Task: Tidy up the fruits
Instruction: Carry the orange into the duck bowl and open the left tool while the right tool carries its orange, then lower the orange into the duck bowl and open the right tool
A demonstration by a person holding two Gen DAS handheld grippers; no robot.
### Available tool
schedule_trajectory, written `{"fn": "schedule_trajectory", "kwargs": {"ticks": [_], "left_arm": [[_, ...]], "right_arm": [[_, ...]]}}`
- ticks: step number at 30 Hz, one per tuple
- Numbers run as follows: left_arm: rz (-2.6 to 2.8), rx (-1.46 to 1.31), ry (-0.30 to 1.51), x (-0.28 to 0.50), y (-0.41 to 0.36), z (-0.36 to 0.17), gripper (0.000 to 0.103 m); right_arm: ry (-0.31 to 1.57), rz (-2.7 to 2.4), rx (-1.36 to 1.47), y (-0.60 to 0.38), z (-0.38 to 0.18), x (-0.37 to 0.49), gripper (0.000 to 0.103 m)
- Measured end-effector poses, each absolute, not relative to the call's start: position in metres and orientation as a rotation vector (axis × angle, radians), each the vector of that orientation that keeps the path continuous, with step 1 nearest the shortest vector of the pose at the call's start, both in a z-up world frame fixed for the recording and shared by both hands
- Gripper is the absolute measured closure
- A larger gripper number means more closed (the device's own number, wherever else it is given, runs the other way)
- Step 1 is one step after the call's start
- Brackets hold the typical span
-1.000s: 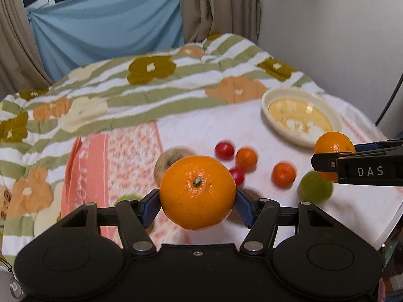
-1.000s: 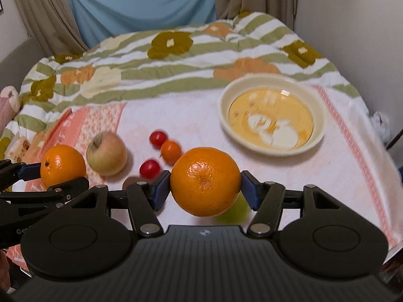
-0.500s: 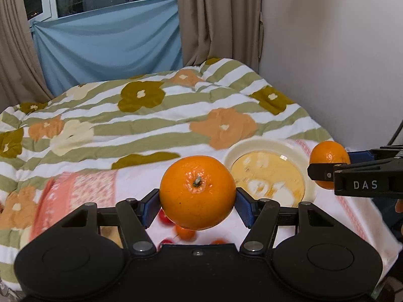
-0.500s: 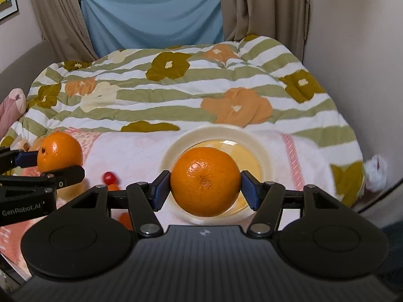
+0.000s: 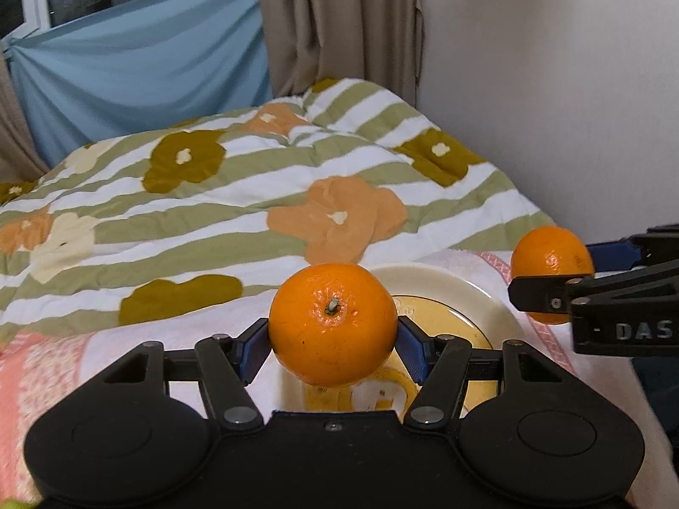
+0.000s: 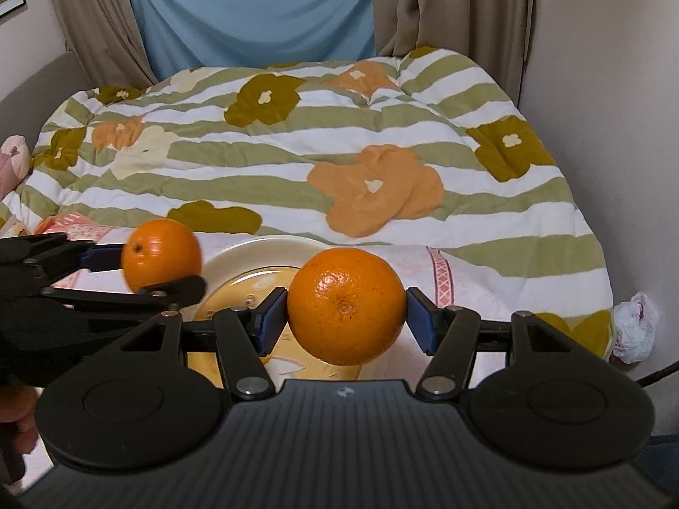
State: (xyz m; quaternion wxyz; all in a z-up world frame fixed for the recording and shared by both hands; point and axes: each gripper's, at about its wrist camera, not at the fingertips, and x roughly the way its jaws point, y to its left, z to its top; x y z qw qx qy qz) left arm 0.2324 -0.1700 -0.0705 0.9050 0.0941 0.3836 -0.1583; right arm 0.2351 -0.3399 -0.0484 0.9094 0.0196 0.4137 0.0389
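Observation:
My left gripper [image 5: 333,337] is shut on an orange [image 5: 333,323] and holds it above the near left part of a cream and yellow plate [image 5: 475,297]. My right gripper [image 6: 346,324] is shut on a second orange [image 6: 346,305] above the same plate [image 6: 237,258]. Each gripper shows in the other's view: the right gripper with its orange [image 5: 551,273] at the plate's right edge, the left gripper with its orange [image 6: 161,254] at the plate's left edge. The other fruits are hidden below the grippers.
The plate stands on a white and pink cloth [image 5: 140,331] at the near end of a bed with a green striped flowered quilt [image 6: 339,161]. A wall [image 5: 551,85] runs close on the right. A crumpled white wad [image 6: 636,326] lies at the bed's right edge.
Both grippers have moved forward and over the plate with their oranges. The small tomatoes, apple and green fruit have dropped out of view.

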Motion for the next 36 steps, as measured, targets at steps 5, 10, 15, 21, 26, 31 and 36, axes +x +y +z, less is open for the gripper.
{"fn": "schedule_trajectory", "kwargs": {"ticks": [5, 10, 15, 21, 26, 31, 36], "left_arm": [[-0.347, 0.23, 0.83, 0.253, -0.187, -0.102, 0.036], [-0.351, 0.26, 0.858, 0.26, -0.197, -0.116, 0.036], [-0.348, 0.3, 0.841, 0.256, -0.201, -0.111, 0.011], [-0.354, 0.311, 0.831, 0.242, -0.192, -0.095, 0.005], [-0.328, 0.281, 0.849, 0.231, -0.179, -0.088, 0.005], [-0.297, 0.261, 0.879, 0.224, -0.17, -0.087, 0.004], [-0.271, 0.263, 0.887, 0.218, -0.165, -0.087, 0.003]], "right_arm": [[0.879, 0.083, 0.044, -0.348, -0.066, 0.249, 0.028], [0.896, 0.09, 0.058, -0.353, -0.075, 0.255, 0.028], [0.898, 0.094, 0.064, -0.352, -0.074, 0.257, 0.028], [0.902, 0.122, 0.052, -0.35, -0.072, 0.258, 0.028], [0.908, 0.161, 0.033, -0.343, -0.073, 0.259, 0.028], [0.913, 0.201, -0.013, -0.335, -0.079, 0.268, 0.028], [0.9, 0.266, -0.091, -0.324, -0.093, 0.275, 0.028]]}}
